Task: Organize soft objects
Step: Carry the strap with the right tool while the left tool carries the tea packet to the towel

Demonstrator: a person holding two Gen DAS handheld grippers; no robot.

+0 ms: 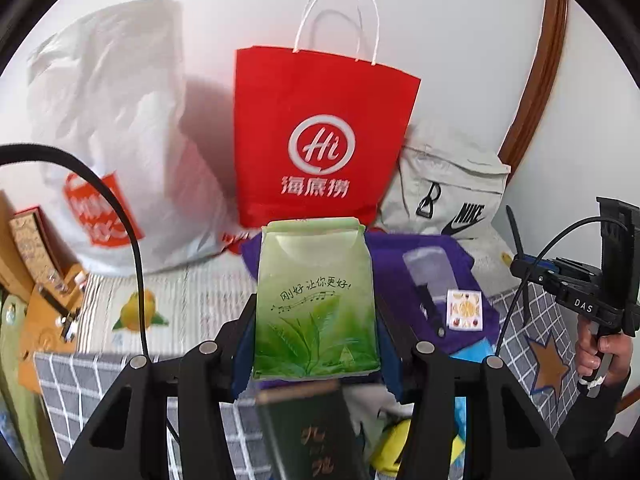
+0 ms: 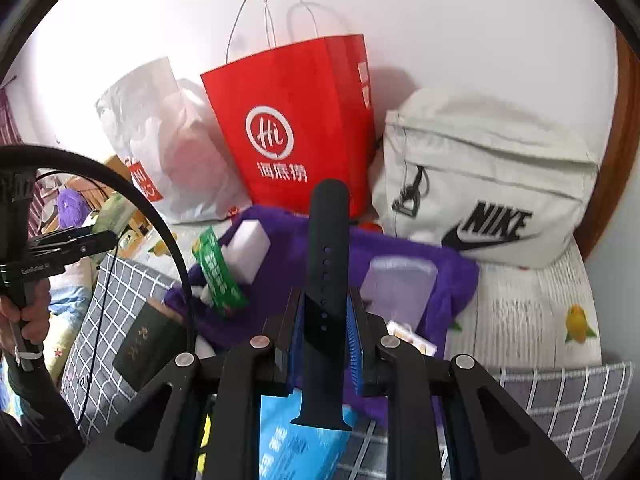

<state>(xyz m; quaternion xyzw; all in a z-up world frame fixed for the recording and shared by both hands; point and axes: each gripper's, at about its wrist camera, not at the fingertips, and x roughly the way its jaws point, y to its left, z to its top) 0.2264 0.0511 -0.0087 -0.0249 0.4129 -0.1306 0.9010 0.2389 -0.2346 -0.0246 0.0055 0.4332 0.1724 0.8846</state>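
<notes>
Your left gripper (image 1: 316, 320) is clamped part-way closed on a green tissue pack (image 1: 316, 300), pads on its two side edges. The pack stands upright between the fingers, printed face to the camera; a side grip like that probably keeps the soft pack from folding.

Your right gripper (image 2: 325, 316) is narrowly closed on a black watch strap (image 2: 326, 280). It pinches mid-length, so one end sticks up past the fingertips and the other hangs behind them. Held there, the floppy strap likely stays balanced.

Ahead of both grippers: a red paper bag (image 1: 320, 136) upright against the wall, mouth open. That looks a likely drop point, judging from the task.
Left of it, a white plastic bag (image 1: 108, 132); right of it, a grey Nike bag (image 2: 488, 184).

Directly below and beyond the fingertips, a purple cloth (image 2: 420, 252) on the bed carries loose items: a white sponge block (image 2: 250, 248), a green wrapper (image 2: 218, 276), a clear case (image 2: 400, 288). These remain unsorted.
</notes>
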